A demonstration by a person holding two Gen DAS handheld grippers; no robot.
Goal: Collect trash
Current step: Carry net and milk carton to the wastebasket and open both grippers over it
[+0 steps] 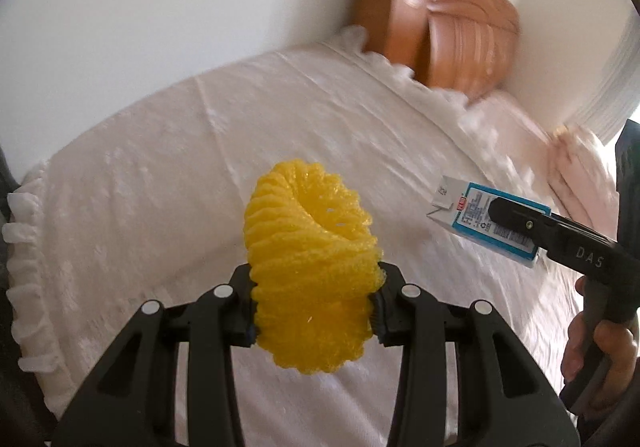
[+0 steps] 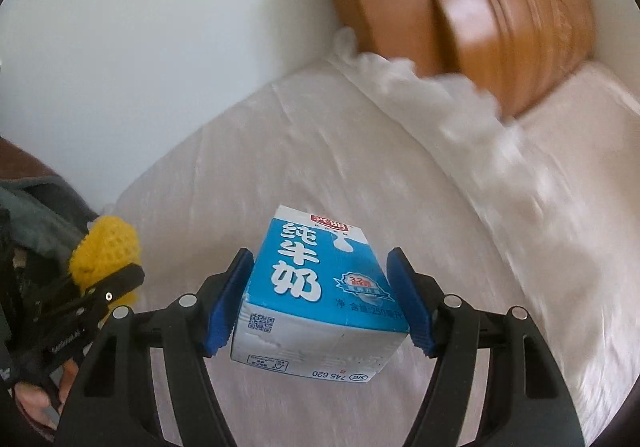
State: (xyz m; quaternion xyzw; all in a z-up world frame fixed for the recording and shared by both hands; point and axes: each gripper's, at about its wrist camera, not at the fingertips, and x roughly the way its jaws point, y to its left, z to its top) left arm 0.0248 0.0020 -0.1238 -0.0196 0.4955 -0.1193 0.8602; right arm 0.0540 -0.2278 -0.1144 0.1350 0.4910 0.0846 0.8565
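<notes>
A yellow foam fruit net (image 1: pixel 308 231) is pinched at its lower half by my left gripper (image 1: pixel 316 287), which is shut on it and holds it above the white bedsheet (image 1: pixel 320 107). A blue and white milk carton (image 2: pixel 304 267) sits between the blue pads (image 2: pixel 224 307) of my right gripper (image 2: pixel 320 287), which is shut on its two sides. In the left wrist view the carton (image 1: pixel 460 207) and the right gripper (image 1: pixel 516 219) hang at the right. The right wrist view shows the net (image 2: pixel 106 243) and the left gripper (image 2: pixel 116 283) at the left edge.
A brown leather headboard cushion (image 2: pixel 480 7) stands against the white wall at the far end of the bed. A frilled white pillow edge (image 2: pixel 420 83) lies below it. A pink pillow (image 1: pixel 576 175) is at the right. A person's hand (image 1: pixel 600 351) grips the right handle.
</notes>
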